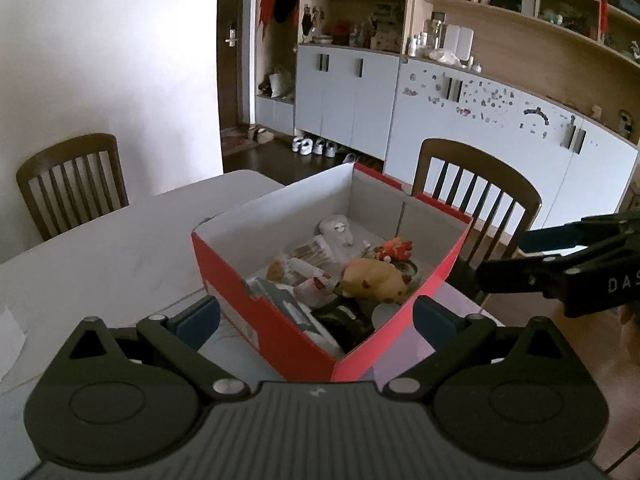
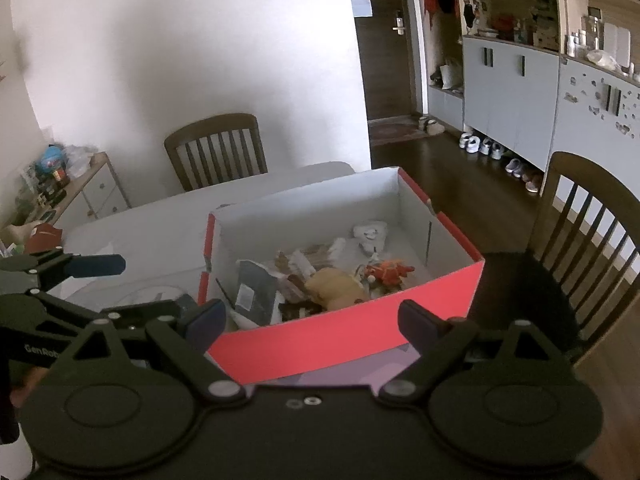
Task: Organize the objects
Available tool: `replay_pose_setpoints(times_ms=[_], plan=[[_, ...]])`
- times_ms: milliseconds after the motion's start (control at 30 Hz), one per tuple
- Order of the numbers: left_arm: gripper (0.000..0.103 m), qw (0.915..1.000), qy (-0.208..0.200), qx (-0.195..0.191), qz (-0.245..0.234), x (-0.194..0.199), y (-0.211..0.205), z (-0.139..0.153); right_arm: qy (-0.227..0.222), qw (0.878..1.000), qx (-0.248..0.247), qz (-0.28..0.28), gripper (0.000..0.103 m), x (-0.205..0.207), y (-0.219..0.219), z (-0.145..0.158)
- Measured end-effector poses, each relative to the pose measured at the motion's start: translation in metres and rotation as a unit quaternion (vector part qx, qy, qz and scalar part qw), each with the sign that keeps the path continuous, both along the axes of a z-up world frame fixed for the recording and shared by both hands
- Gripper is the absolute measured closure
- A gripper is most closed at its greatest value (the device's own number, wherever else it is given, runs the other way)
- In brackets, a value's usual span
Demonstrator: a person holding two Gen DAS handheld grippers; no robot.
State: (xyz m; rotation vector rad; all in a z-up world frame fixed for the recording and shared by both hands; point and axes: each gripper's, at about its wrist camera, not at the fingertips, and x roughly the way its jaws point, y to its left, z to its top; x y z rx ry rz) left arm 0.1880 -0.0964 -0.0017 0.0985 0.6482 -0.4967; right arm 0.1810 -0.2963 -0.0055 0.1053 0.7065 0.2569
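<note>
A red shoebox (image 1: 280, 320) (image 2: 320, 340) with a white inside stands open on the white table (image 1: 120, 248) (image 2: 152, 224). In it lie a yellow plush toy (image 1: 376, 280) (image 2: 336, 288), an orange toy (image 1: 394, 249) (image 2: 386, 272), a white item (image 1: 338, 228) (image 2: 370, 234), a grey packet (image 1: 280, 300) (image 2: 256, 296) and several small packs. My left gripper (image 1: 316, 316) (image 2: 132, 286) is open, its fingers either side of the box's near corner. My right gripper (image 2: 312, 320) (image 1: 524, 258) is open before the box's long red wall, pads clear of it.
One wooden chair (image 1: 72, 184) (image 2: 216, 152) stands at the table's far side, another (image 1: 476, 184) (image 2: 592, 216) close behind the box. Grey cabinets (image 1: 500, 128) and shelves line the back wall. A cluttered side cabinet (image 2: 72, 188) sits at the left. White paper (image 1: 8, 336) lies on the table.
</note>
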Motion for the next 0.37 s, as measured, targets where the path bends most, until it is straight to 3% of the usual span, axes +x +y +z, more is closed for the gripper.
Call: replay_pose_setpoints(times_ms=[367], plan=[[0.000,1.0000,0.003,-0.009,-0.003,0.0016,-0.0027,0.0003,0.004,1.000,0.001,-0.012,0.010,0.0003,-0.0066,-0.0012]])
